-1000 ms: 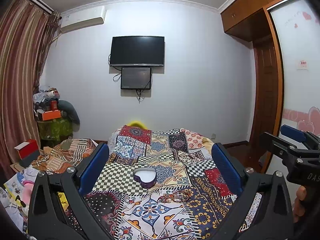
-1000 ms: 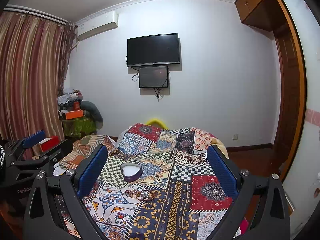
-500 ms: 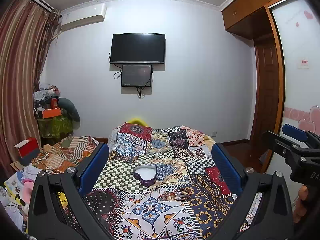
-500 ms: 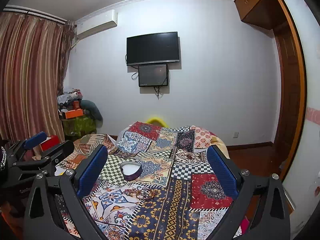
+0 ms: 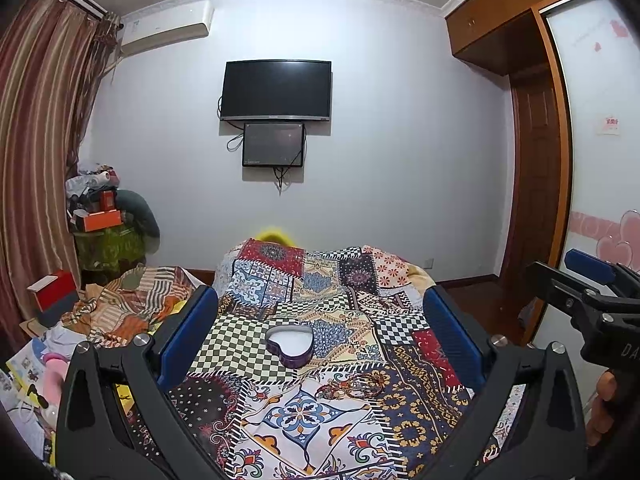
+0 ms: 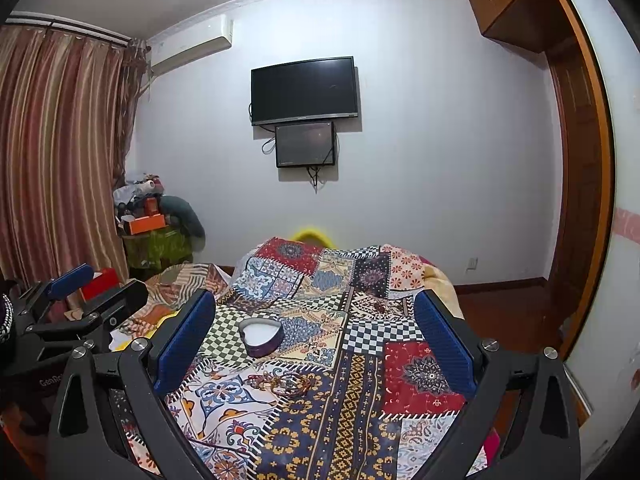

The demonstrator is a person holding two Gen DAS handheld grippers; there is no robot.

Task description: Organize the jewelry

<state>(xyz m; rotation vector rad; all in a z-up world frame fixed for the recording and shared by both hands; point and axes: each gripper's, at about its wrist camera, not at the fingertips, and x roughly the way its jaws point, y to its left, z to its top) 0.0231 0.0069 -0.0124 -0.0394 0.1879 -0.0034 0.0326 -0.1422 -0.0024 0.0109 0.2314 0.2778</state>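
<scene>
Both grippers, left (image 5: pixel 320 344) & right (image 6: pixel 312 340), raised slightly, jaws wide, empty. Approach bracelets (image 6: pixel 290 384) low; box (image 6: pixel 262 334) just beyond.

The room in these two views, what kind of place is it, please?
Most likely a home bedroom: a bed under a patchwork cover, a wall-mounted television, striped curtains and a built-in wardrobe all show.

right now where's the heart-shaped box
The heart-shaped box sits open on the patchwork bedspread, mid-bed, just beyond the jewelry pile in both wrist views.
</scene>
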